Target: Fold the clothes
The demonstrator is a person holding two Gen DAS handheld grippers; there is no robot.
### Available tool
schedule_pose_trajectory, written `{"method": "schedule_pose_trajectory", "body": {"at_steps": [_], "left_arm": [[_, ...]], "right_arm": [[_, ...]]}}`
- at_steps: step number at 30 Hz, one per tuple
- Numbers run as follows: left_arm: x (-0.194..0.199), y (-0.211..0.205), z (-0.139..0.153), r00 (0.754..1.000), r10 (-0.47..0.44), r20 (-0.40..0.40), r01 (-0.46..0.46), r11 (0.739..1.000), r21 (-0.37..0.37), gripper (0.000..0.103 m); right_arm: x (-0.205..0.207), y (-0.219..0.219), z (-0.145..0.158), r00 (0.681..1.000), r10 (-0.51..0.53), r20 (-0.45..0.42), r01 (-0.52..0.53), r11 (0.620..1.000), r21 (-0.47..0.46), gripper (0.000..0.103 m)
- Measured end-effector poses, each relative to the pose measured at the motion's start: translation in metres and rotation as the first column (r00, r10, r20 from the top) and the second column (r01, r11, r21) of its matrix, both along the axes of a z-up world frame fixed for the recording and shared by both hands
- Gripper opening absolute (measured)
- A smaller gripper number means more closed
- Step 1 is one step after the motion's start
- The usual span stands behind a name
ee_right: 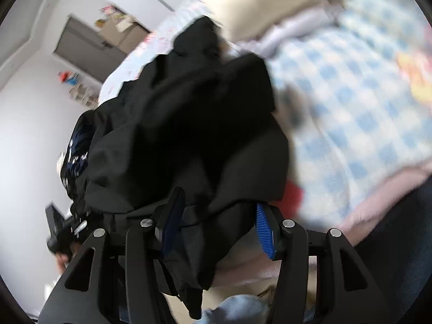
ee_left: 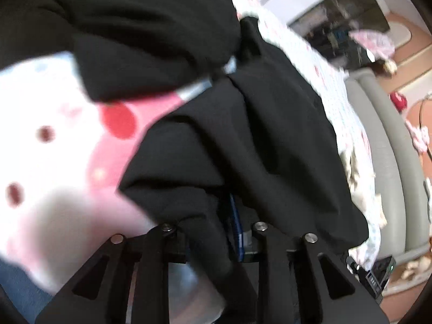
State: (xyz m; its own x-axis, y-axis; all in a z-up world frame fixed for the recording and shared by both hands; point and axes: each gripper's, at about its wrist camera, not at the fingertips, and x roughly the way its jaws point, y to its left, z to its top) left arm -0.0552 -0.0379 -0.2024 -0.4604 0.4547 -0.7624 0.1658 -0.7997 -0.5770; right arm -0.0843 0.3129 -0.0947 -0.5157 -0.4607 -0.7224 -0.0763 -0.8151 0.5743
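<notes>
Hanging between both tools, the black garment [ee_left: 243, 135] is bunched and held above the patterned bed cover [ee_left: 54, 148], presumably so that an edge can be found and drawn out flat before any fold is made. In the left wrist view the left gripper [ee_left: 216, 243] has black cloth filling the gap between its fingers; one blue ribbed pad [ee_left: 236, 232] peeks out beside the fabric, and the narrow gap suggests a pinch on a fold of the garment (the other pad is buried under cloth, so the contact on that side cannot be seen). In the right wrist view the right gripper [ee_right: 216, 224] stands with its jaws apart, both blue pads [ee_right: 264, 232] showing, and a thick wad of the same garment drapes down through the gap. Whether those pads press on the cloth or merely flank it is not clear through the blur. The checked blue-and-white sheet [ee_right: 351, 94] lies beyond, a soft surface well suited to spreading the piece out. A cream pillow [ee_right: 264, 2] sits further back on the bed
</notes>
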Motion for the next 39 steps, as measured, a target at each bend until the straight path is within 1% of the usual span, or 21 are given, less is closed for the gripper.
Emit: {"method": "schedule_pose_trajectory", "body": {"at_steps": [1, 2, 3, 4, 6, 8, 10, 12, 13, 14, 15, 16, 17, 18, 22, 25, 27, 29, 32, 37, 39], "left_arm": [[-0.006, 0.001, -0.006, 1.000, -0.009, 0.024, 0.008, 1.000, 0.016, 0.025], [-0.005, 0.002, -0.010, 0.999, 0.008, 0.042, -0.009, 0.999, 0.041, 0.023], [-0.004, 0.002, -0.011, 0.999, 0.017, 0.042, -0.019, 0.998, 0.055, 0.022], [-0.002, 0.004, -0.009, 0.999, 0.025, 0.036, -0.027, 0.998, 0.053, 0.022], [0.006, 0.008, 0.003, 0.999, 0.039, -0.019, -0.039, 0.999, -0.018, 0.008], [0.016, 0.011, 0.014, 0.997, 0.042, -0.070, -0.046, 0.997, -0.060, 0.006], [0.024, 0.013, 0.015, 0.996, 0.040, -0.083, -0.043, 0.998, -0.042, 0.006], [0.021, 0.007, 0.005, 0.999, 0.008, -0.033, -0.007, 1.000, 0.005, 0.010], [0.010, 0.003, 0.001, 1.000, -0.009, -0.004, 0.009, 1.000, 0.023, 0.011], [-0.005, 0.001, 0.002, 1.000, -0.012, 0.007, 0.011, 1.000, 0.025, 0.011], [-0.004, 0.003, 0.002, 1.000, -0.011, 0.000, 0.011, 1.000, 0.015, 0.011], [-0.003, 0.005, 0.005, 1.000, -0.016, -0.012, 0.016, 1.000, 0.000, 0.011], [-0.002, 0.007, 0.008, 1.000, -0.020, -0.023, 0.020, 1.000, -0.014, 0.011], [-0.001, 0.008, 0.010, 0.999, -0.023, -0.034, 0.022, 1.000, -0.015, 0.011], [0.010, 0.007, 0.014, 0.997, -0.021, -0.073, 0.025, 0.998, 0.054, 0.011], [0.027, 0.010, 0.003, 0.996, -0.031, -0.087, 0.035, 0.999, 0.040, 0.013], [0.037, 0.011, -0.006, 0.995, -0.041, -0.092, 0.041, 0.999, -0.005, 0.007], [0.041, 0.014, 0.004, 0.992, -0.042, -0.118, 0.037, 0.998, -0.043, 0.002], [0.050, 0.019, 0.020, 0.986, -0.054, -0.155, 0.041, 0.996, -0.085, 0.002], [0.072, 0.016, 0.052, 0.973, -0.073, -0.218, 0.055, 0.995, -0.086, 0.002], [0.083, -0.025, 0.070, 0.969, -0.072, -0.235, 0.054, 0.995, -0.082, 0.002]], "right_arm": [[-0.002, -0.004, 0.000, 1.000, 0.021, -0.007, -0.021, 1.000, 0.006, 0.070], [-0.006, -0.009, -0.003, 0.999, 0.037, -0.008, -0.037, 0.999, 0.008, 0.076], [-0.011, -0.013, -0.013, 0.999, 0.044, 0.010, -0.044, 0.999, 0.001, 0.076], [-0.014, -0.017, -0.020, 0.998, 0.051, 0.026, -0.051, 0.999, 0.001, 0.072], [-0.011, -0.024, -0.023, 0.998, 0.066, 0.015, -0.066, 0.998, 0.013, 0.055], [-0.008, -0.026, -0.016, 0.996, 0.082, -0.026, -0.082, 0.997, 0.002, 0.027], [-0.006, -0.026, -0.005, 0.993, 0.093, -0.074, -0.095, 0.995, -0.020, 0.026], [-0.010, -0.024, -0.011, 0.994, 0.086, -0.066, -0.089, 0.995, -0.034, 0.037], [-0.013, -0.024, -0.020, 0.996, 0.085, -0.040, -0.086, 0.996, -0.039, 0.058], [-0.012, -0.023, -0.032, 0.996, 0.092, 0.001, -0.091, 0.994, -0.061, 0.068], [-0.008, -0.023, -0.041, 0.994, 0.104, 0.032, -0.101, 0.991, -0.087, 0.067], [-0.004, -0.025, -0.038, 0.993, 0.115, 0.016, -0.114, 0.990, -0.085, 0.060], [0.001, -0.027, -0.035, 0.992, 0.126, 0.000, -0.126, 0.989, -0.083, 0.045], [0.004, -0.029, -0.031, 0.990, 0.139, -0.015, -0.139, 0.987, -0.075, 0.039], [0.002, -0.035, -0.022, 0.987, 0.159, -0.033, -0.160, 0.986, -0.037, 0.038], [-0.004, -0.036, -0.030, 0.988, 0.155, -0.002, -0.155, 0.985, -0.077, 0.059], [-0.007, -0.043, -0.033, 0.984, 0.176, 0.006, -0.175, 0.982, -0.077, 0.050], [-0.004, -0.042, -0.022, 0.983, 0.182, -0.017, -0.183, 0.980, -0.072, 0.024], [0.004, -0.035, 0.003, 0.981, 0.181, -0.075, -0.186, 0.981, -0.062, 0.006], [0.023, -0.026, 0.046, 0.963, 0.190, -0.189, -0.200, 0.979, -0.034, 0.004], [0.033, -0.019, 0.059, 0.950, 0.175, -0.260, -0.199, 0.977, -0.070, 0.004]]}}
